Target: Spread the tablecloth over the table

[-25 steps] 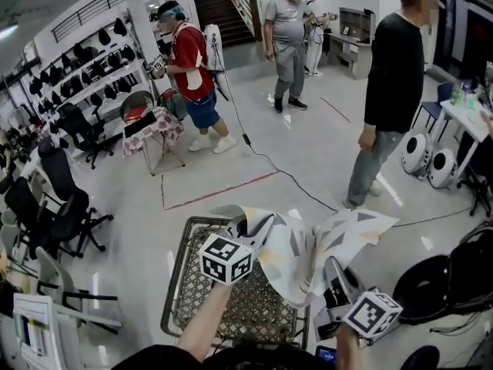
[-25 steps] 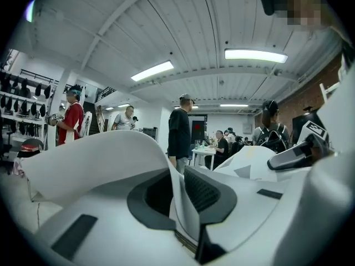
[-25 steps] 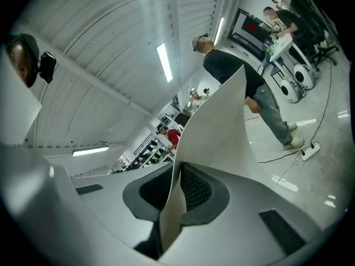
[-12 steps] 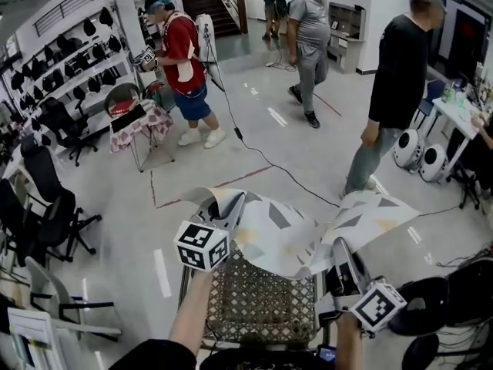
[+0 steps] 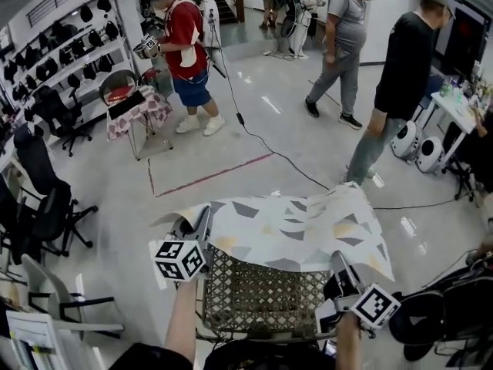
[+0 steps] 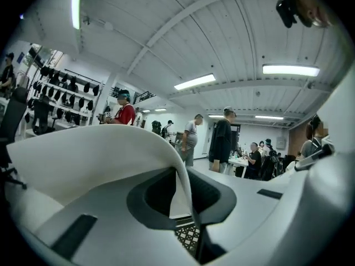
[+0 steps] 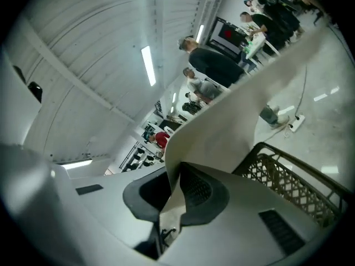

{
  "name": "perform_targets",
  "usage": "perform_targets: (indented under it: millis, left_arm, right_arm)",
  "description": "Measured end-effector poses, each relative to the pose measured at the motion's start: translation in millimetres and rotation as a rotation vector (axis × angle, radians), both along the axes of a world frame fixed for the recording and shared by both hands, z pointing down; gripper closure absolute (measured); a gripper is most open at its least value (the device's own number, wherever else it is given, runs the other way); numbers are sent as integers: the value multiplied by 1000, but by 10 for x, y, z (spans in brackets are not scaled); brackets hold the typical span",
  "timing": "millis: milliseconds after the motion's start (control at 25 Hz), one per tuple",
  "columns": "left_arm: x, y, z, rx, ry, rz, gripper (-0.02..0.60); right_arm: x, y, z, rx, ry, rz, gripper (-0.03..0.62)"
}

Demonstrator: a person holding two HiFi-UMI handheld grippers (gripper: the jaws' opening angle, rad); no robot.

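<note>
Tablecloth (image 5: pixel 296 230): patterned, grey/yellow shapes. Covers far part of table (image 5: pixel 262 299) and drapes past far edge and far R corner. Near part of tabletop, a metal lattice, is bare. Cloth's near edge runs across tabletop betw. the two grippers.

L gripper (image 5: pixel 202 223): at tabletop's L edge, nr far L corner. Jaws narrow, pinching cloth edge; cloth curls up over L jaw.

R gripper (image 5: pixel 339 259): at tabletop's R edge. Jaws closing, cloth edge pressed betw. pads.

Floor beyond far edge: cable (image 5: pixel 269 149), red tape line (image 5: pixel 208 177). Several persons standing, well apart from table.
</note>
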State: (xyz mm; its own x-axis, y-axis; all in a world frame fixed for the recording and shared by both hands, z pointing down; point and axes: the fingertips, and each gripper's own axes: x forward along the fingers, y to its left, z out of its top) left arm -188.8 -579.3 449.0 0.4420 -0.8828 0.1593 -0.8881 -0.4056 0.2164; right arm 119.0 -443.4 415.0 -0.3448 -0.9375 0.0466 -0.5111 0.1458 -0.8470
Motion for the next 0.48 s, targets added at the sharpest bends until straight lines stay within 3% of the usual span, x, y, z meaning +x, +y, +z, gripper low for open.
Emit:
perform_targets:
  millis: [80, 240, 480]
  left_arm:
    - [-194, 75, 108, -27, 11, -12, 522]
    - [-280, 327, 431, -107, -1, 19, 522]
    - [-282, 822, 831, -203, 23, -12, 520]
  right_arm:
    - [-130, 90, 230, -60, -15, -2, 560]
    - [-14, 402, 685, -254, 140, 56, 566]
    - [101, 677, 886, -320, 163, 33, 571]
